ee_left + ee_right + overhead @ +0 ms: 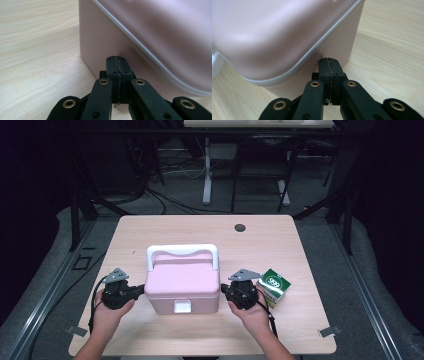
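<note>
The left gripper (141, 290) is fully clenched on nothing; its closed tips meet the left wall of the pink plastic lidded box with white handle (183, 279), apparently touching. The right gripper (224, 292), likewise clenched and empty, meets the right wall. The box stands near the front edge of the light wooden worktop (210, 227), centred. A green-and-white carton (274, 286) lies just beside the right gripper.
</note>
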Demonstrator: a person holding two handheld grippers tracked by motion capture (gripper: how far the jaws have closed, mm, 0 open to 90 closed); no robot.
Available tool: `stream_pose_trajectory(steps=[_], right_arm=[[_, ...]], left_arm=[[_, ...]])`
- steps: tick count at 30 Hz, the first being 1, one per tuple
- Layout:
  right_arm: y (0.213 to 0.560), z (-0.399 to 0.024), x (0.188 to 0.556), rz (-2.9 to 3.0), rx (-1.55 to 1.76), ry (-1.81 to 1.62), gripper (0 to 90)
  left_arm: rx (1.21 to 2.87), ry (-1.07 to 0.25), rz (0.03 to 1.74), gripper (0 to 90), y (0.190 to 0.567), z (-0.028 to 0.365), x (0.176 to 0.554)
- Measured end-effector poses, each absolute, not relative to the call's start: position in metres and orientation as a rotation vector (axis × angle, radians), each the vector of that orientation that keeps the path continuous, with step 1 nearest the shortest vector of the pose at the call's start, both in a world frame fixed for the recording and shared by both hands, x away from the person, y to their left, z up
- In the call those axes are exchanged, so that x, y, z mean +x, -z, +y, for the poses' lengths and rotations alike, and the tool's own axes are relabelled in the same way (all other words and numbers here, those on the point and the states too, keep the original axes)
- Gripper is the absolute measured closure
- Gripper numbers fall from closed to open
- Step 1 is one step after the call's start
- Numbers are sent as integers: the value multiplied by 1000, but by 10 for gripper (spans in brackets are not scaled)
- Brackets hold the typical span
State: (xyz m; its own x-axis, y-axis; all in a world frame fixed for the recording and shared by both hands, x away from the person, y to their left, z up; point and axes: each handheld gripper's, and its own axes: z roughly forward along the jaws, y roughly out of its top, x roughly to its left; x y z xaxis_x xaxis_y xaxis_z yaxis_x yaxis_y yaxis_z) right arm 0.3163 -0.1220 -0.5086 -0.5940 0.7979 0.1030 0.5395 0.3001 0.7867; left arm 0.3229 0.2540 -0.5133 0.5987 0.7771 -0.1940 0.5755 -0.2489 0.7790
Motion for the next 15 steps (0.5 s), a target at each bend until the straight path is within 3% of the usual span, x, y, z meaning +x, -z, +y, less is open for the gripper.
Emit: stream_pose_trajectory(steps=[15], right_arm=[[506,-143,284,2263,1213,-1157,900]], left_arm=[[2000,-259,1015,900,512,234,304]])
